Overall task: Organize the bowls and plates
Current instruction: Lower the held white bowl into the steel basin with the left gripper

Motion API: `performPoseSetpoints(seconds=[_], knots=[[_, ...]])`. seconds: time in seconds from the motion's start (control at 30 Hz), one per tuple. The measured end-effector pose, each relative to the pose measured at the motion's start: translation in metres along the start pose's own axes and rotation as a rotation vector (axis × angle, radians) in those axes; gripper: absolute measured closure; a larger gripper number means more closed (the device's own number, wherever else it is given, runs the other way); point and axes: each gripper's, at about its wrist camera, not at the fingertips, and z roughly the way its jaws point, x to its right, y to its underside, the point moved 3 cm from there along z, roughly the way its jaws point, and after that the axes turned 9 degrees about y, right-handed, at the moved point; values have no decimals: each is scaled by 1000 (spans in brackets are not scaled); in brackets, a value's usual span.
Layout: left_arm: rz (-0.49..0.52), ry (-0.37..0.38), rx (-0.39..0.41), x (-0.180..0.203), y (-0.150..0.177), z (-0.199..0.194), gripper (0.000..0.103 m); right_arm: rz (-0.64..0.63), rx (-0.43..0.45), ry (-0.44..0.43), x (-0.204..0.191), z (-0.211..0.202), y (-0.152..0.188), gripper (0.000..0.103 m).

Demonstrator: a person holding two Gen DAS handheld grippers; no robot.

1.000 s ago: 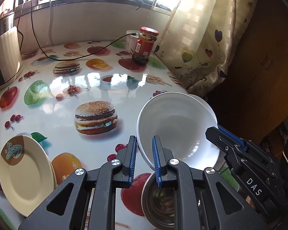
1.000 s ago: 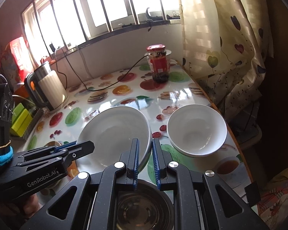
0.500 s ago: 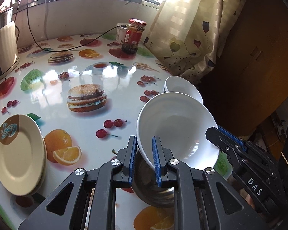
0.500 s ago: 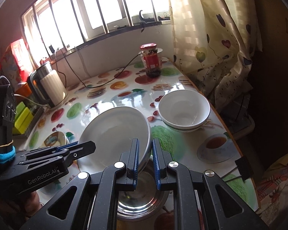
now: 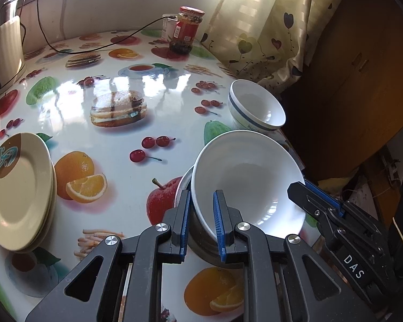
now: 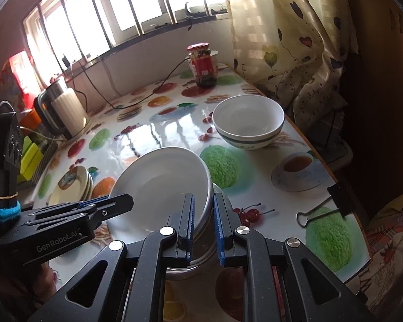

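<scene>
A large white bowl (image 5: 244,171) (image 6: 161,177) hangs tilted between both grippers. My left gripper (image 5: 200,198) is shut on its near-left rim, and my right gripper (image 6: 203,198) is shut on the opposite rim. Each gripper shows in the other view, the right gripper (image 5: 298,187) and the left gripper (image 6: 129,201). Directly under the white bowl a steel bowl (image 5: 198,244) (image 6: 201,257) stands on the table, mostly hidden. Farther off near the right table edge sits a white bowl with a blue stripe (image 5: 258,107) (image 6: 247,118). Cream plates (image 5: 16,187) (image 6: 69,185) are stacked at the left.
A red-lidded jar (image 5: 186,32) (image 6: 202,64) and a kettle (image 6: 64,110) with a black cable stand by the window wall. A binder clip (image 6: 333,201) grips the tablecloth at the right edge. A curtain (image 5: 260,35) hangs past that edge.
Both grippers carried the white bowl back toward the near edge and lower, uncovering the striped bowl behind it. The white bowl now hangs right over the steel bowl.
</scene>
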Motion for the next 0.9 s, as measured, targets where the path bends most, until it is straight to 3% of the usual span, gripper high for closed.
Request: performPoseSetpoints(seconds=[0.9], knots=[[-18, -21, -29, -3, 8, 8, 86, 0, -26, -10, 2, 8, 12, 87]])
